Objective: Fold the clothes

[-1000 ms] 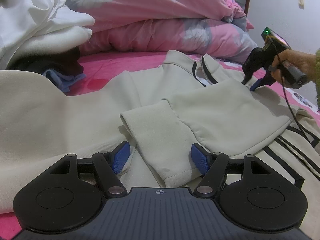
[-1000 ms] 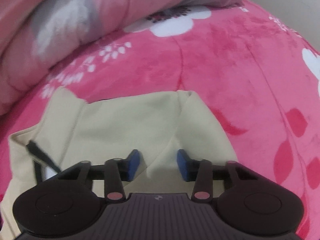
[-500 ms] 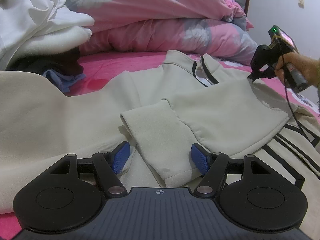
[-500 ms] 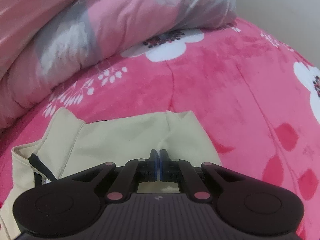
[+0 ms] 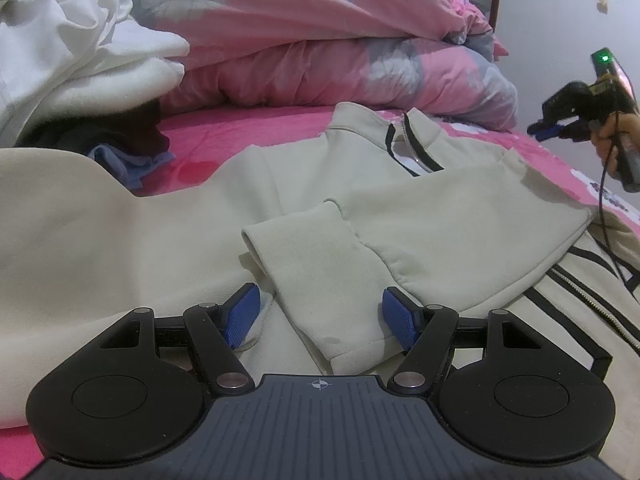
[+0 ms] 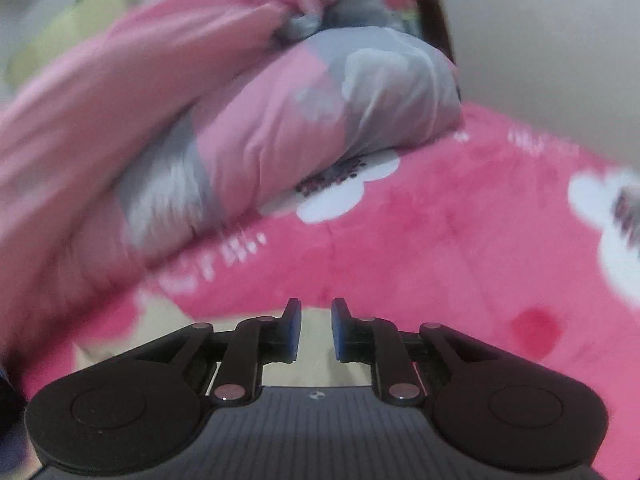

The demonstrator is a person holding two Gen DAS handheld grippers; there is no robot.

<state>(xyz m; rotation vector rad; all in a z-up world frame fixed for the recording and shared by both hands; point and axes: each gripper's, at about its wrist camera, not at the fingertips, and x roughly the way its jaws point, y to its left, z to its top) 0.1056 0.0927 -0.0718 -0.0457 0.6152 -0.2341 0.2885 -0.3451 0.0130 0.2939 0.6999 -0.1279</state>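
- Since the earlier frames the right gripper [image 5: 550, 131] has lifted off the shoulder of the cream jacket [image 5: 280, 208] and swung away toward the bed's right edge; its jaws pinched fully together half a second ago and have just been opening again, now standing slightly apart with nothing between them.
- The jacket lies spread across the pink floral bedspread [image 5: 240, 136], collar toward the rolled pink quilt [image 5: 320, 40] at the head of the bed, its striped hem toward the right near corner.
- One sleeve [image 5: 360, 248] is already folded across the chest, its cuff ending just in front of the left gripper [image 5: 320, 314]. So the first sleeve fold looks done.
- The other side of the jacket runs off toward the left edge of the bed and appears still unfolded. That sleeve, and the folds of the body, seem left to do.
- The left gripper has not shifted: its jaws stand wide on either side of the cuff, and its pads do not press on the cloth.
- In the right wrist view, blurred by motion, only a sliver of cream cloth [image 6: 316, 360] shows below the jaws. It is probably the jacket's shoulder, though the blur makes that uncertain.
- A heap of white clothes [image 5: 80, 60] waits at the far left corner, apparently not yet folded.
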